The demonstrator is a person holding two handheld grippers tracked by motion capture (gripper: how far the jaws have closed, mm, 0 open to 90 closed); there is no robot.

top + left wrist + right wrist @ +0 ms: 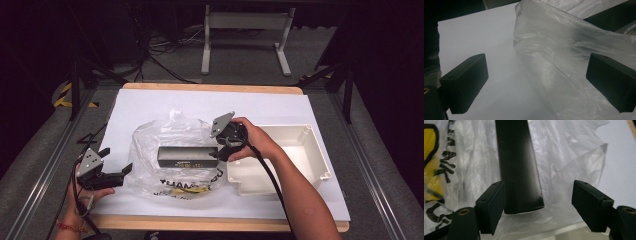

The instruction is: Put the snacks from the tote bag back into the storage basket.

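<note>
A long black box [187, 156] lies on a crumpled clear plastic bag [170, 132] with black and yellow print, in the middle of the white sheet. My right gripper [220, 152] is at the box's right end. In the right gripper view the box [519, 165] stands between the jaws: one jaw rests against its side, the other stays well apart, so my right gripper [539, 203] is open. My left gripper [117, 160] sits at the bag's left edge, open. In the left gripper view the bag [564, 50] bulges between the jaws of my left gripper [536, 77].
A white plastic tray [320, 160] stands right of the bag, under the right forearm. The white sheet [165, 102] covers most of the wooden table. Dark floor, cables and a table frame [245, 22] lie beyond the far edge.
</note>
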